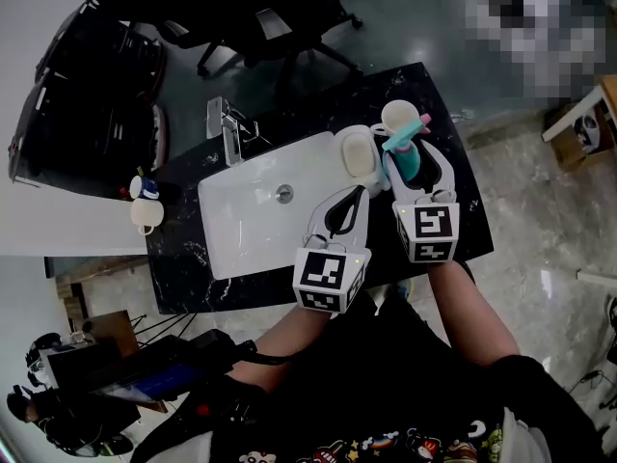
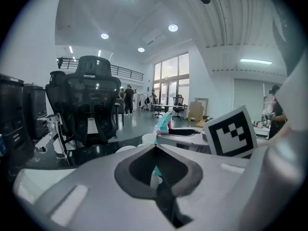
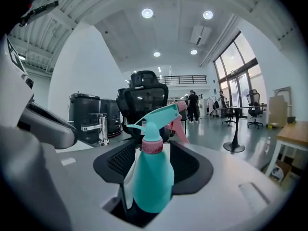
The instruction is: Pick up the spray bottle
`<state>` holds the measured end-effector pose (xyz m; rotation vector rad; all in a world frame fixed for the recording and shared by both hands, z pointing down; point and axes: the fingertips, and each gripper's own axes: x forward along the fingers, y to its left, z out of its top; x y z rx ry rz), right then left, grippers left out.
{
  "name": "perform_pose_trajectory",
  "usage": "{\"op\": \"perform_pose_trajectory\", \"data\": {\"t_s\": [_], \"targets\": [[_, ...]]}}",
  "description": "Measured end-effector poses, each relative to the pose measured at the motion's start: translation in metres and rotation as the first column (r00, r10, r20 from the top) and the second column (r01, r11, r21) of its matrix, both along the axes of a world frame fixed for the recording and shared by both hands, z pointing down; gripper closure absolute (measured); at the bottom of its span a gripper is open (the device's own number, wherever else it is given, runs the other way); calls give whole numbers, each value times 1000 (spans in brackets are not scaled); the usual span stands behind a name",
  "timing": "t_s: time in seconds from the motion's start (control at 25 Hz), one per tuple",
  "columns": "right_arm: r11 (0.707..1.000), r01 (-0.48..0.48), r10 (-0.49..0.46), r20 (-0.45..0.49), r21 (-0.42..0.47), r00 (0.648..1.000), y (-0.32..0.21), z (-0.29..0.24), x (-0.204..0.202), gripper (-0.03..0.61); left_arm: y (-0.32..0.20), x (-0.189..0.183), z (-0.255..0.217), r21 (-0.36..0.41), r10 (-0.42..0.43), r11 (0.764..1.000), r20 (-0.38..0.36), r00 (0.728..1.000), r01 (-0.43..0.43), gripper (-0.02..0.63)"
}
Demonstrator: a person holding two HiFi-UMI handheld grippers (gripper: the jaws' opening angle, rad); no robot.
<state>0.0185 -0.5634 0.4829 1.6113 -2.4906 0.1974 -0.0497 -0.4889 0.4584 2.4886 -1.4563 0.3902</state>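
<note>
The spray bottle (image 1: 406, 158) is teal with a pink collar and a pink trigger. It stands upright at the right end of the black marble counter (image 1: 446, 104), and my right gripper (image 1: 416, 165) is shut on its body. In the right gripper view the spray bottle (image 3: 151, 177) fills the gap between the two jaws, nozzle pointing right; whether its base rests on the counter is hidden. My left gripper (image 1: 357, 193) is just left of it, over the sink's right edge, shut and holding nothing. In the left gripper view the left gripper (image 2: 155, 150) shows its jaws meeting, with the bottle's head (image 2: 164, 121) beyond.
A white sink basin (image 1: 253, 222) with a chrome faucet (image 1: 227, 129) is set in the counter. A white cup (image 1: 396, 115) and a white dish (image 1: 356, 152) stand beside the bottle. A white mug (image 1: 145, 206) sits at the counter's left end. A black office chair (image 1: 275, 22) stands behind.
</note>
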Motion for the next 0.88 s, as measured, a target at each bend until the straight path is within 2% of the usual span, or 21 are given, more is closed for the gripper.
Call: {"op": "perform_pose_trajectory", "data": {"t_s": [0.12, 0.16, 0.24, 0.44, 0.88], "targets": [[1000, -5, 5, -18, 3, 1000, -10, 2, -6, 341, -8, -2, 6, -17, 12, 1000, -3, 1000, -12, 612], [1000, -7, 8, -25, 9, 1000, -12, 0, -7, 373, -10, -3, 8, -23, 14, 1000, -5, 1000, -15, 612], [1000, -16, 16, -39, 20, 999, -13, -3, -8, 395, -13, -4, 10, -31, 19, 999, -9, 1000, -20, 612], [999, -30, 31, -42, 29, 999, -9, -10, -3, 410, -19, -1, 10, -35, 36, 999, -19, 999, -37, 612], [994, -51, 54, -27, 98, 998, 29, -62, 17, 417, -18, 7, -13, 28, 46, 999, -45, 998, -45, 612]]}}
